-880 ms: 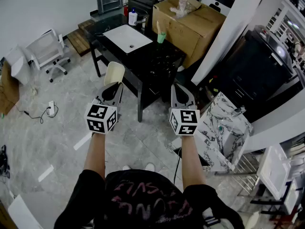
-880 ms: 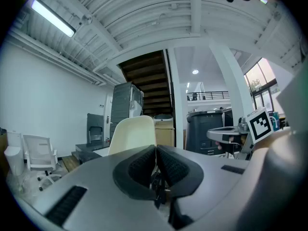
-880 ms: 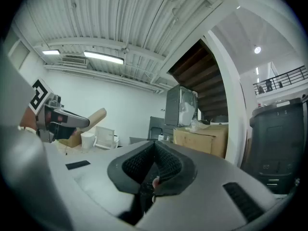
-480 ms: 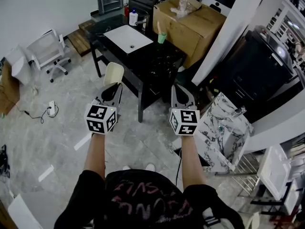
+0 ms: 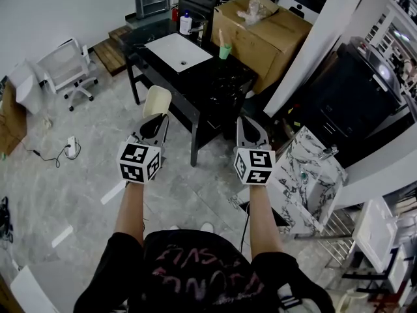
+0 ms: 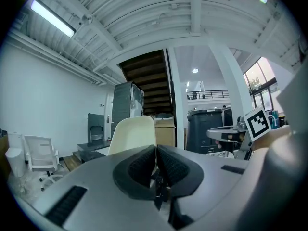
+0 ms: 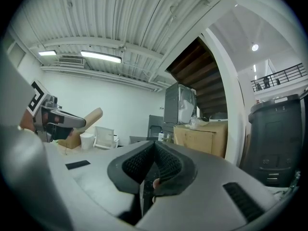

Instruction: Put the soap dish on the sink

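My left gripper [image 5: 154,119] is shut on a cream soap dish [image 5: 156,101], which sticks up past the jaws over the floor, short of the black table. In the left gripper view the soap dish [image 6: 132,134] rises just behind the closed pads of that gripper [image 6: 156,150]. The white sink basin [image 5: 178,51] is set in the black table top [image 5: 221,83], ahead and a little right of the dish. My right gripper [image 5: 249,124] hovers by the table's near corner; its view shows the gripper [image 7: 154,150] with jaws together and nothing held.
A soap bottle [image 5: 186,23] and a green cup [image 5: 225,51] stand by the basin. Behind the table is a cardboard box [image 5: 260,25]. A white chair [image 5: 65,70] is at the left and a marble slab [image 5: 303,175] at the right. A cable [image 5: 45,155] lies on the floor.
Both grippers keep nearly the same pose. The table and sink have shifted slightly right in the head view.
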`<state>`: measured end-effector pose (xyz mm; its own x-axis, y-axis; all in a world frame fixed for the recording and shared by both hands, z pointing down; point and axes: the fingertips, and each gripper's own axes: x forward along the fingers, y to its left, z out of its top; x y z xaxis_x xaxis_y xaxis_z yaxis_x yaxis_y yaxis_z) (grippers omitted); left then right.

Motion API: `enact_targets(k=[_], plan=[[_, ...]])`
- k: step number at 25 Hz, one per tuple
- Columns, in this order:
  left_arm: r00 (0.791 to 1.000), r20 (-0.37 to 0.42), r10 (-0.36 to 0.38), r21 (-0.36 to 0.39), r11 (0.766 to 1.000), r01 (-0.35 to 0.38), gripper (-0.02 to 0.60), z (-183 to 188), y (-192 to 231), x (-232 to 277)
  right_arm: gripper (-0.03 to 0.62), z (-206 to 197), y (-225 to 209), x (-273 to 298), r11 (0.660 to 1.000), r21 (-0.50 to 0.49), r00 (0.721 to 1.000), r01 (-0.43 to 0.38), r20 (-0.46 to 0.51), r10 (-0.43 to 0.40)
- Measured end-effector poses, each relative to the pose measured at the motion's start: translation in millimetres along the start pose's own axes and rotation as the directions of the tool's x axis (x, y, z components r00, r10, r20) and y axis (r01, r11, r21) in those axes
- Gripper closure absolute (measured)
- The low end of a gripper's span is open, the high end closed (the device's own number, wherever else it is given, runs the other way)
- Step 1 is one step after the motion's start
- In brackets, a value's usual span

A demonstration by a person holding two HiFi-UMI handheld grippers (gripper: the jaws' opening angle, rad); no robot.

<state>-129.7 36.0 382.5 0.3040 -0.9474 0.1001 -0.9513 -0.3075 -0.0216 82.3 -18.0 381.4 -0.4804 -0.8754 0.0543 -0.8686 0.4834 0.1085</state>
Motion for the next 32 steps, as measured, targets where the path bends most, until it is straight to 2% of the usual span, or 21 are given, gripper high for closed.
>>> enact_targets(k=[14,26,32], plan=[[0.999,-0.021,-0.049,0.006,0.999,0.049,0.557,-19,15,-7,0.582,-8,24,3,1.000,0.010,1.000,0.022,0.009,-0.022],[0.998,-0.020,-0.055,0.006,0.998,0.055,0.557,-23,46,45,0.580,-16,10,65,1.000,0.018,1.000,0.023,0.012,-0.023],[0.998,-0.047,-0.049,-0.005,0.999,0.049,0.557,-33,67,80,0.581,-25,1,109,1.000,0.017,1.000,0.013,-0.007,-0.013]])
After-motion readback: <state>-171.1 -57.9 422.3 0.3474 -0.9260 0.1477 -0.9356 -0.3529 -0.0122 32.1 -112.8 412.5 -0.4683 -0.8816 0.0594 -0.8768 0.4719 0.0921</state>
